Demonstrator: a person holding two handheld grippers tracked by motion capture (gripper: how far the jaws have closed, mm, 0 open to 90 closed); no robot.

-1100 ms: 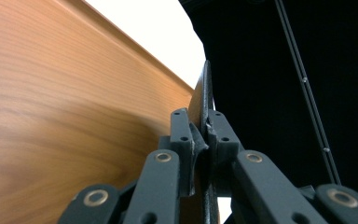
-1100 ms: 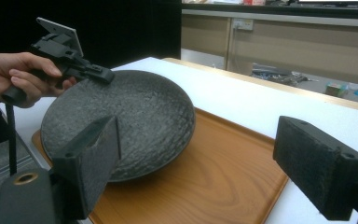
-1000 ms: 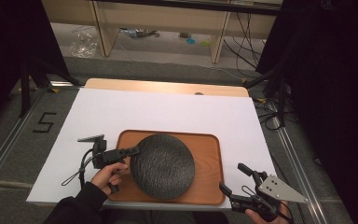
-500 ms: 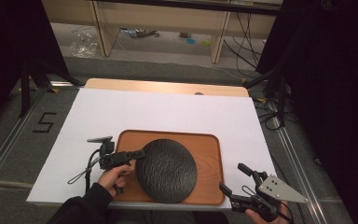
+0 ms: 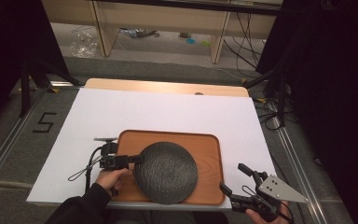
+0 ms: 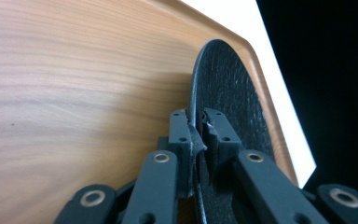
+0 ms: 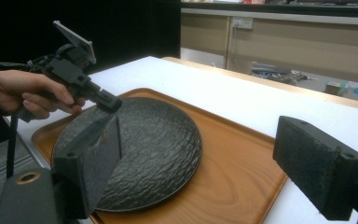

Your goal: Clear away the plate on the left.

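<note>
A round black textured plate (image 5: 165, 171) lies on the wooden tray (image 5: 209, 154), toward the tray's near edge, on the white-covered counter (image 5: 168, 114). The left tool (image 5: 135, 159) reaches in from the tray's left side, its jaws closed on the plate's left rim. The right tool (image 5: 233, 179) hovers off the tray's near right corner, jaws spread wide and holding nothing.

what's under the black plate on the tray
The wooden tray lies under the black plate, bare where it shows around it. The left tool is shut on the plate's rim. Whatever sits beneath the plate's middle is covered.
</note>
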